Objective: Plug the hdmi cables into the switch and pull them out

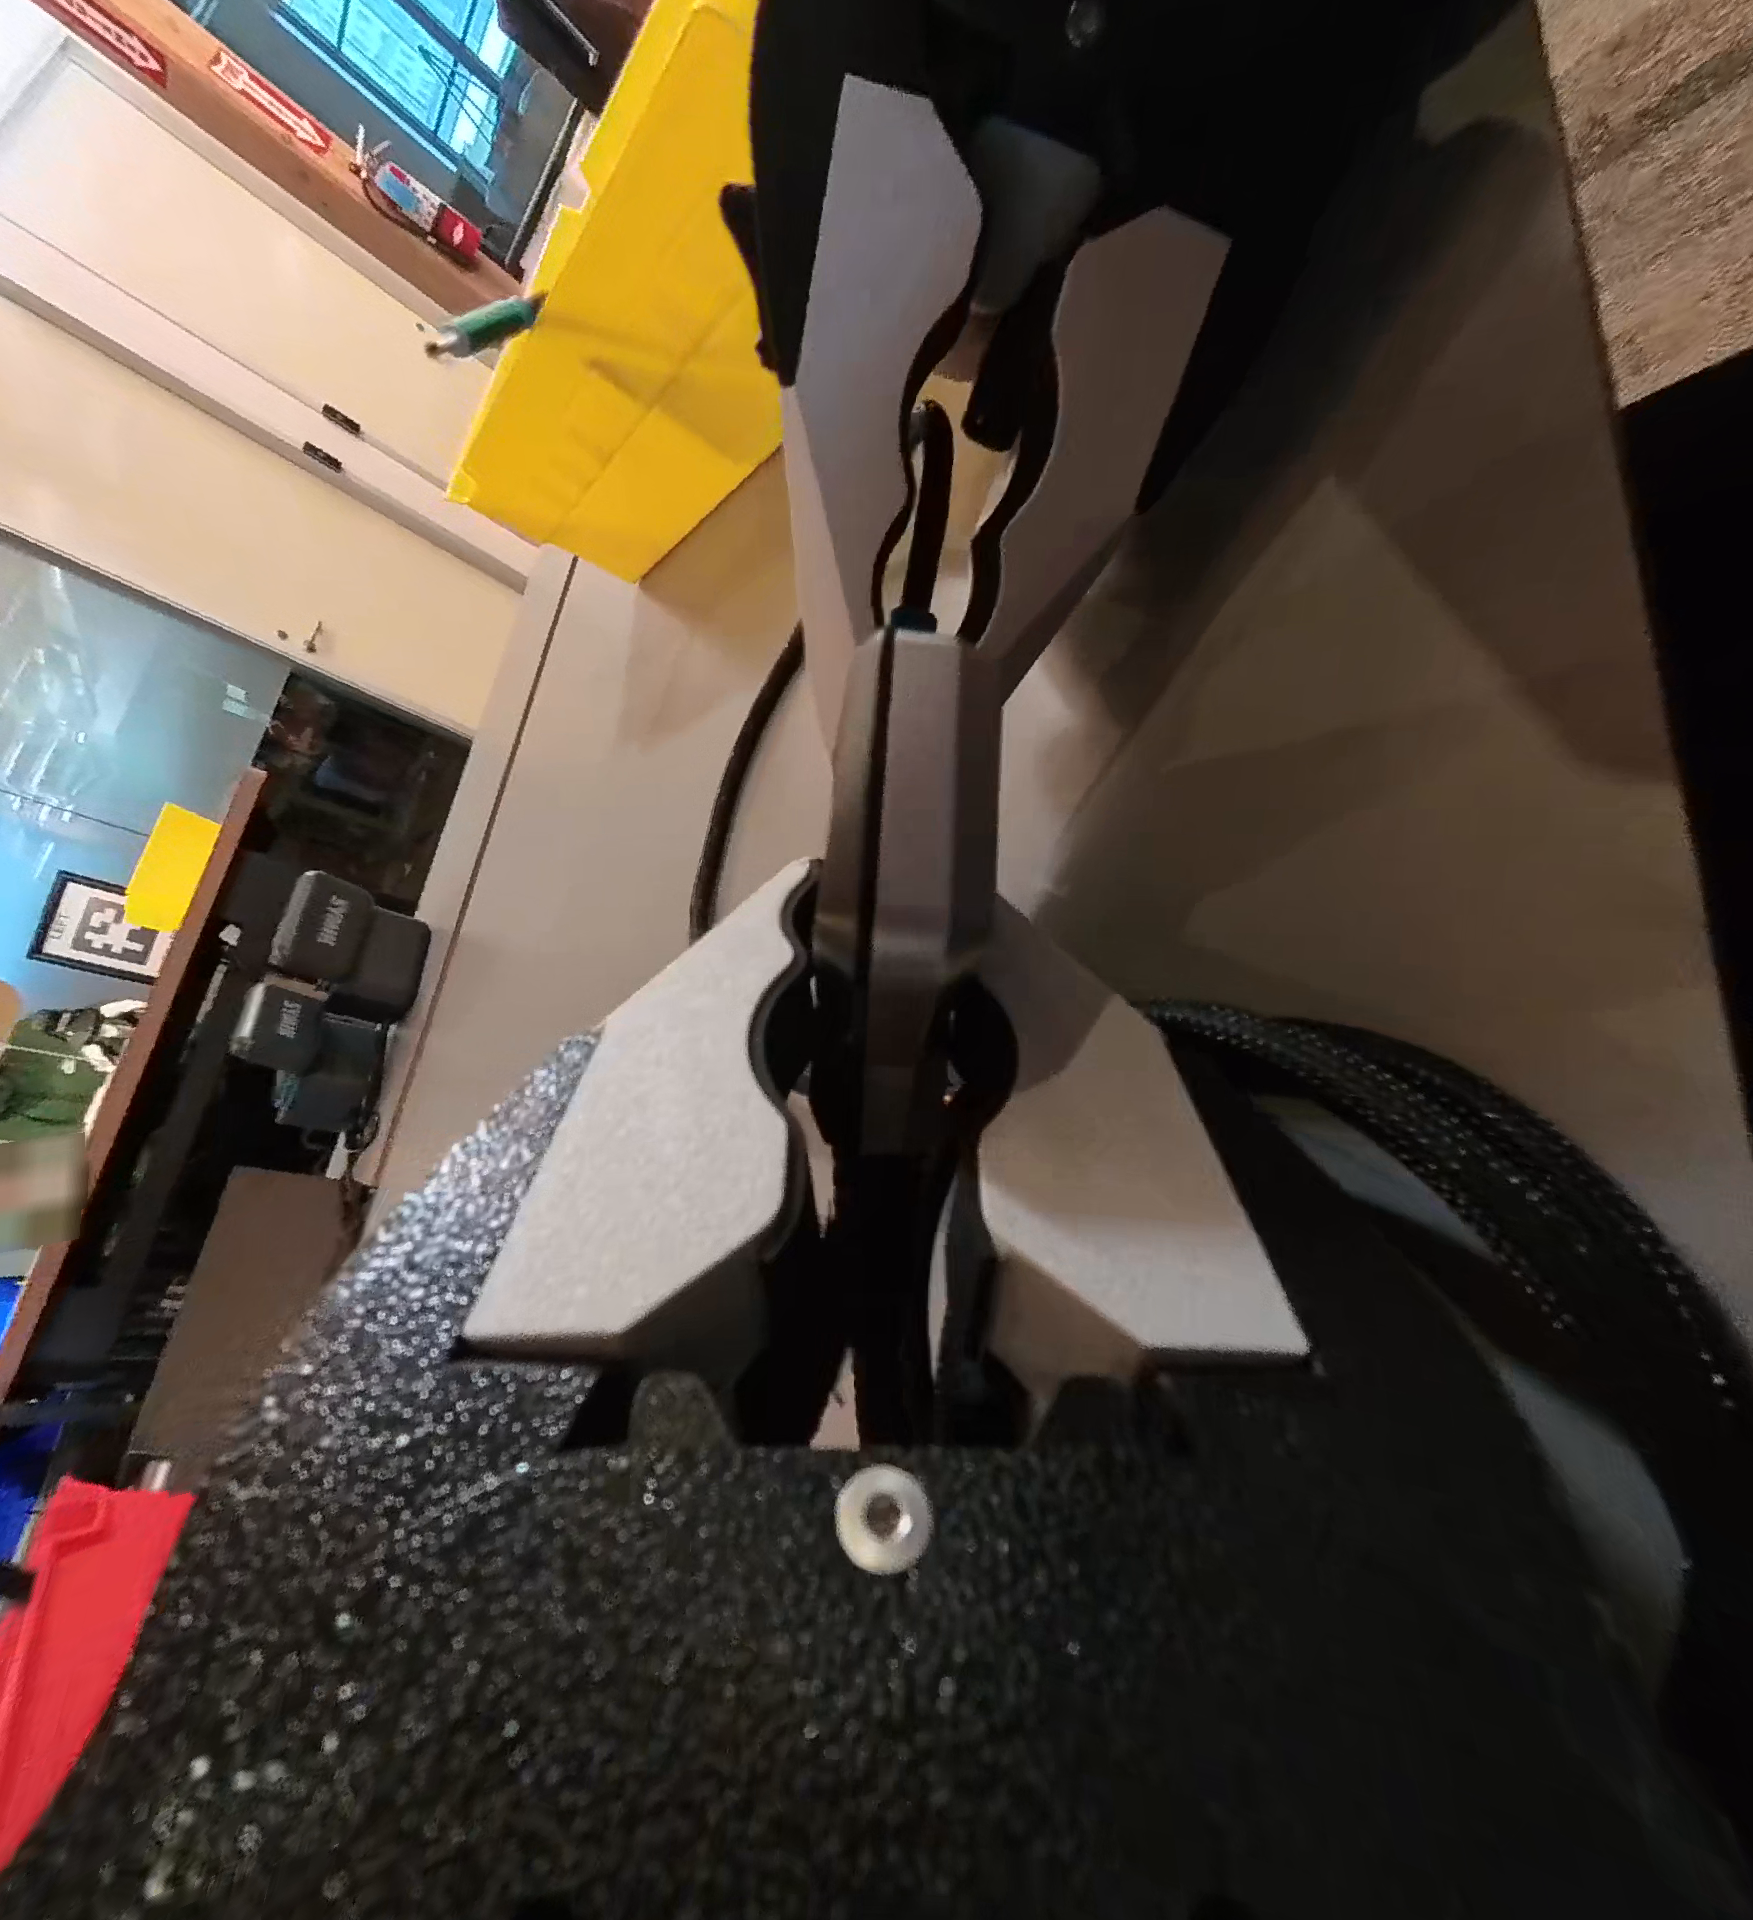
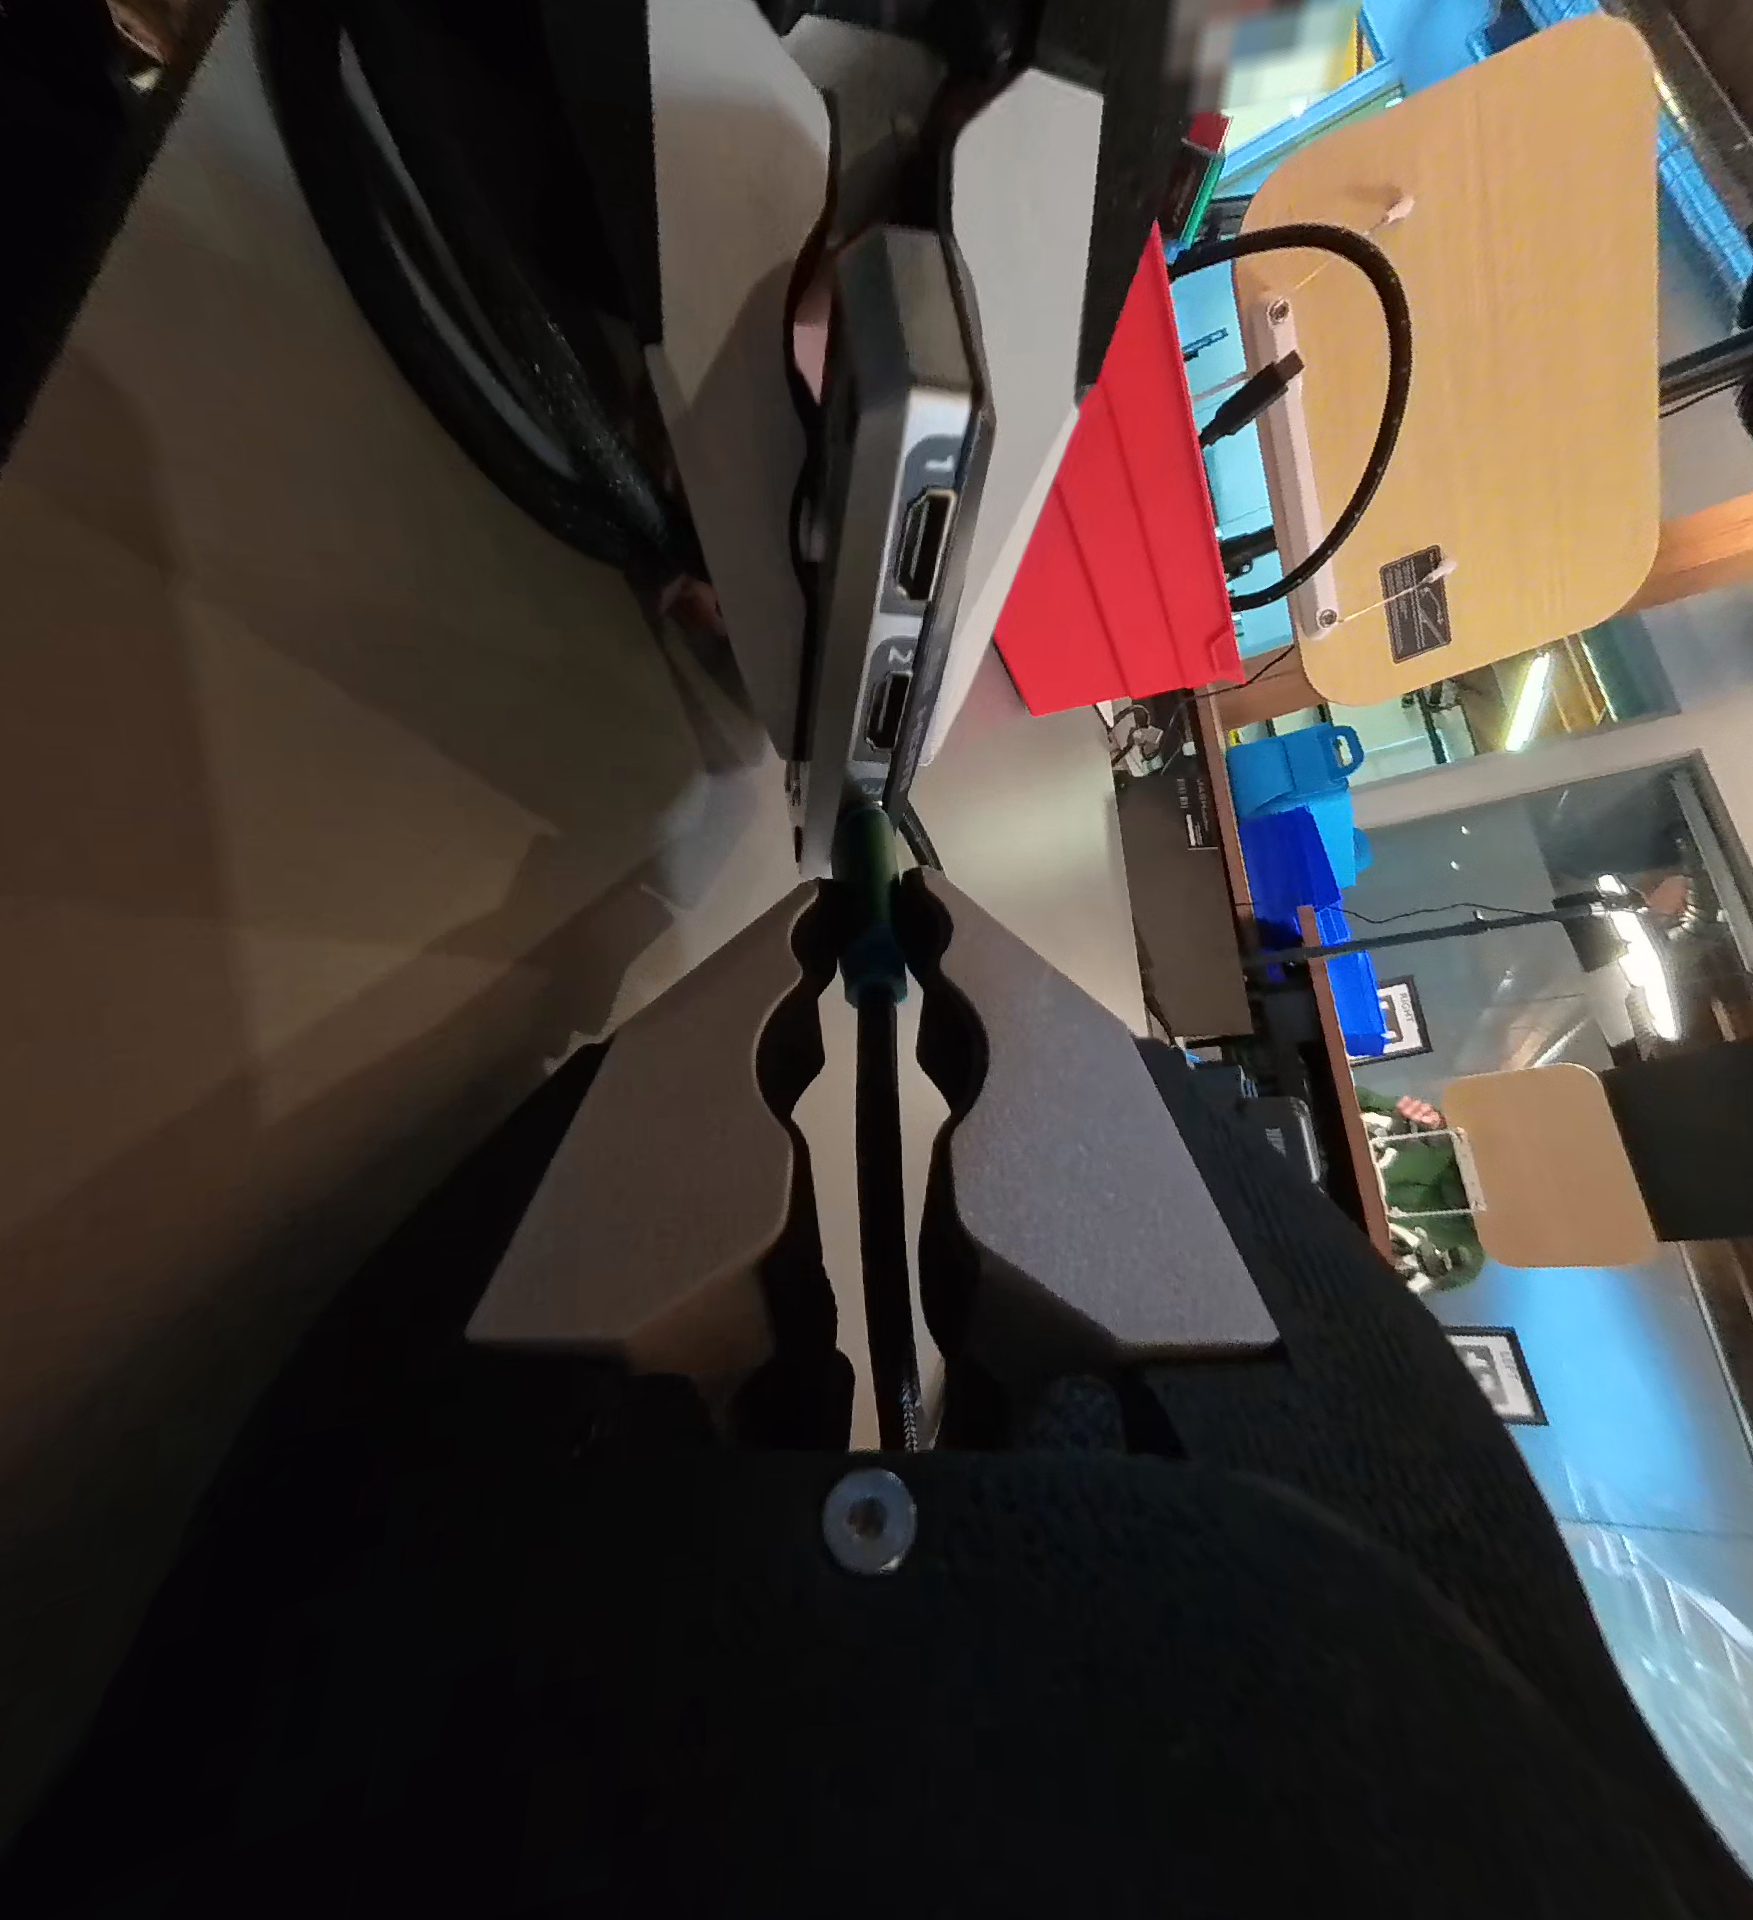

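Switch [image 2: 856, 499] far end hidden behind left gripper [image 2: 882, 135]; cable [image 2: 877, 1195] cut off below.

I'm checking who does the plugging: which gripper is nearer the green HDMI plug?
Right. The right gripper is shut on the green HDMI plug at the switch; the left gripper clamps the switch's other end.

One switch [image 2: 877, 540], two empty ports, one plugged cable [image 2: 877, 1122], two grippers.
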A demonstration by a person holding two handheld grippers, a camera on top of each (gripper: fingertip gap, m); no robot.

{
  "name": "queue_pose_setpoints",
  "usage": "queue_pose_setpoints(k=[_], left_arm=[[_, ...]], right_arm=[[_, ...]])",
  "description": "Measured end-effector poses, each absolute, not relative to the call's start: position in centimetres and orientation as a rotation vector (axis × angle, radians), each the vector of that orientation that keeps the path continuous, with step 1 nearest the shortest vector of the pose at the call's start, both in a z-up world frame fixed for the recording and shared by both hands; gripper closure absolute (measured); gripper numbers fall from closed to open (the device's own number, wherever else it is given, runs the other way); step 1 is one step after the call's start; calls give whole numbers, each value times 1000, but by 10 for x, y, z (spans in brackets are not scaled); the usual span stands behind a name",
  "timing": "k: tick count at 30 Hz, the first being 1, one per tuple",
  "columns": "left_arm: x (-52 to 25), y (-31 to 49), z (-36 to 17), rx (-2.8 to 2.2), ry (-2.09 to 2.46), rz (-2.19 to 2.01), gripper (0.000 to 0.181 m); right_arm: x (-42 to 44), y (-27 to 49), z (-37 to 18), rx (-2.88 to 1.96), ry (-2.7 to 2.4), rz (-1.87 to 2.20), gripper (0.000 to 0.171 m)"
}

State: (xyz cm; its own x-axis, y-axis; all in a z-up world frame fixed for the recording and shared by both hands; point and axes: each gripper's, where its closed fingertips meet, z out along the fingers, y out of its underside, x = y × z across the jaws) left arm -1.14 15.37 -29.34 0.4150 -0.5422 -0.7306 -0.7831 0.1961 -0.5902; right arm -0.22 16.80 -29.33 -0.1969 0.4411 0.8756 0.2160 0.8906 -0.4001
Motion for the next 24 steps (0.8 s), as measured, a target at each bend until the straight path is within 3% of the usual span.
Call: queue_pose_setpoints(k=[17,24], left_arm=[[-16,160,-296,-1506,1227,300,162],[-21,167,-296,-1530,1188,338,162]], right_arm=[[-5,178,-297,-612,-1782,261,159],[-13,185,-302,-570,-1775,111,140]])
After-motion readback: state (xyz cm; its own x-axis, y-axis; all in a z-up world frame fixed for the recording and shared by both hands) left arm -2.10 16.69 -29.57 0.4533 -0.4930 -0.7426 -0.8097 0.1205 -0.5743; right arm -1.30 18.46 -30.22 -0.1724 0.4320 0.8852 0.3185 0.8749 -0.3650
